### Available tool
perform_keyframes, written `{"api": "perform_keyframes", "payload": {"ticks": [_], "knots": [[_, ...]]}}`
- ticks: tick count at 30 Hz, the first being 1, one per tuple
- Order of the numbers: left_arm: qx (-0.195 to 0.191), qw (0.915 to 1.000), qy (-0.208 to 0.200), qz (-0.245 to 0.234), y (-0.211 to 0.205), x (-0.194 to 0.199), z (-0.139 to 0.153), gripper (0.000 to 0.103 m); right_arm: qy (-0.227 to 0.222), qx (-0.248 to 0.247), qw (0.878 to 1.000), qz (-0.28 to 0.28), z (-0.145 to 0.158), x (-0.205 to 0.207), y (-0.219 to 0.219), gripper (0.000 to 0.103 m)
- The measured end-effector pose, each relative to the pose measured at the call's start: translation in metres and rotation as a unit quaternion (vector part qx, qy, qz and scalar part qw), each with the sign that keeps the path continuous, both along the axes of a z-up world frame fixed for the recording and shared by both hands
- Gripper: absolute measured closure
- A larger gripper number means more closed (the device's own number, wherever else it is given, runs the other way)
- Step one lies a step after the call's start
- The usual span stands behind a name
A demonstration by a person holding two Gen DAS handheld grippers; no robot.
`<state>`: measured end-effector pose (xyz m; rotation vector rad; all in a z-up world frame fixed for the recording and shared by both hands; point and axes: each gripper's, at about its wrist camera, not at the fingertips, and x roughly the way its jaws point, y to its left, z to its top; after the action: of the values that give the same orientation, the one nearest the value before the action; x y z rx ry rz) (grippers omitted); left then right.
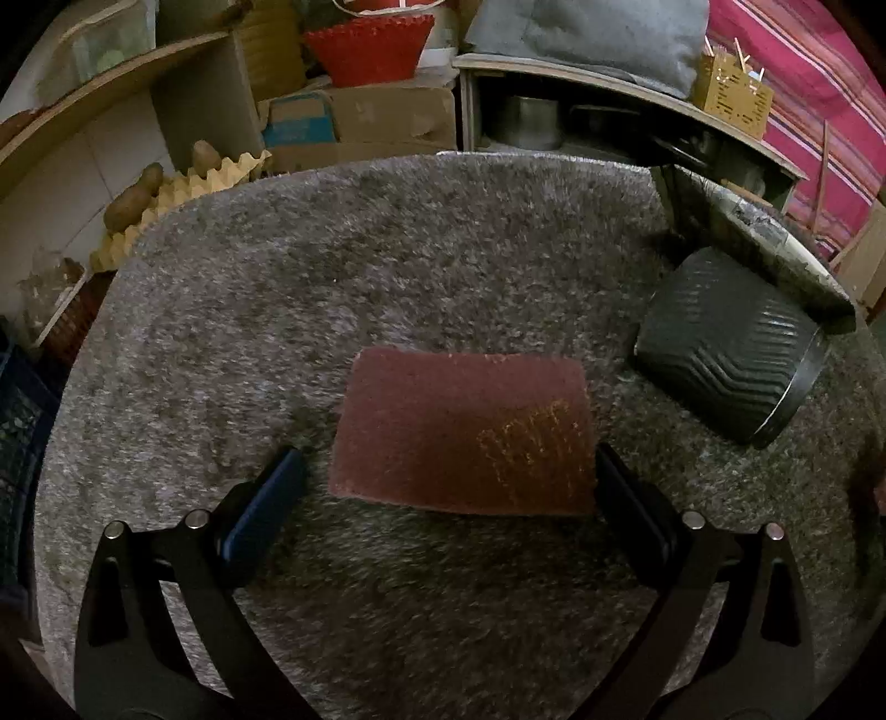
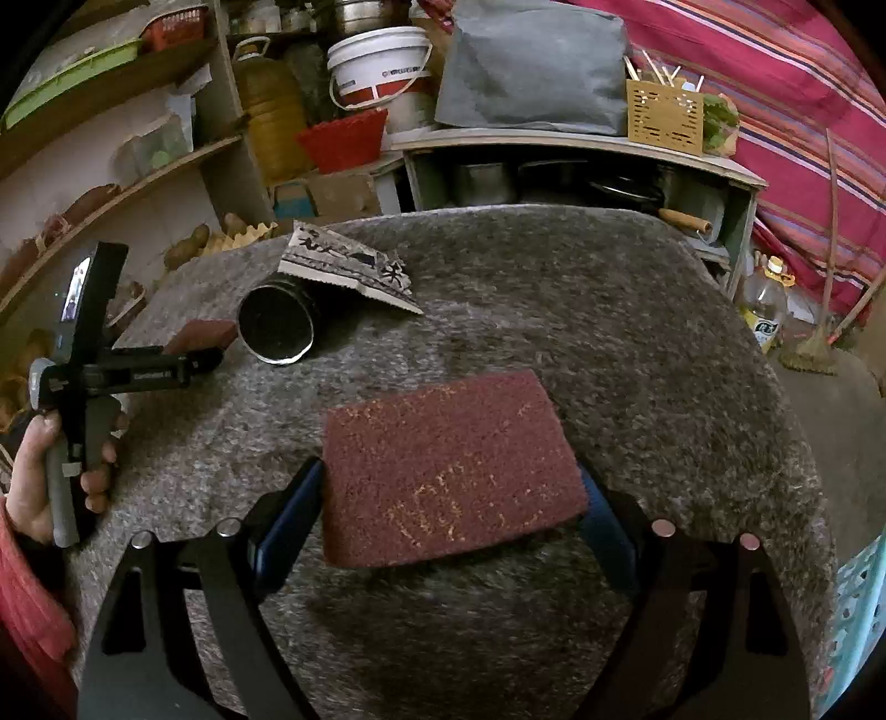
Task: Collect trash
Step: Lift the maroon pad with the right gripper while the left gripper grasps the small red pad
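Two maroon scouring pads lie on a grey shaggy rug. One pad sits between the open fingers of my left gripper, its right edge touching the right finger. The other pad lies between the fingers of my right gripper, which are wide apart and close to its two sides. A black ribbed cup lies on its side to the right of the left gripper; it also shows in the right wrist view. A printed paper scrap lies behind the cup. The left gripper shows at far left in the right wrist view.
The rug covers a raised surface with rounded edges. Shelves, an egg tray with potatoes, a red basket, a cardboard box and a low table crowd the back. A striped red cloth hangs at right.
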<state>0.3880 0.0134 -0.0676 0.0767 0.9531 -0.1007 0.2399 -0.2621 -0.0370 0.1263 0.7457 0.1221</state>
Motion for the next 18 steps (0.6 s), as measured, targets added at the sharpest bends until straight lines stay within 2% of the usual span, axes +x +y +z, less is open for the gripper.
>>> {"api": "perform_keyframes", "payload": {"ticks": [3, 6, 9, 18], "knots": [[-0.014, 0.9999, 0.008, 0.001, 0.004, 0.003, -0.001, 0.005, 0.001, 0.004, 1.0, -0.002, -0.002, 0.0, -0.003, 0.017], [-0.006, 1.0, 0.003, -0.005, 0.001, 0.001, 0.0, 0.008, 0.002, 0.006, 1.0, -0.001, -0.002, 0.001, -0.003, 0.017], [-0.003, 0.9998, -0.006, -0.02, -0.004, -0.004, 0.003, 0.02, 0.001, 0.004, 1.0, 0.0, -0.002, 0.001, -0.003, 0.017], [0.002, 0.9995, -0.031, -0.013, -0.003, -0.022, 0.016, 0.021, -0.01, -0.008, 1.0, -0.002, 0.002, -0.005, -0.003, 0.017]]}}
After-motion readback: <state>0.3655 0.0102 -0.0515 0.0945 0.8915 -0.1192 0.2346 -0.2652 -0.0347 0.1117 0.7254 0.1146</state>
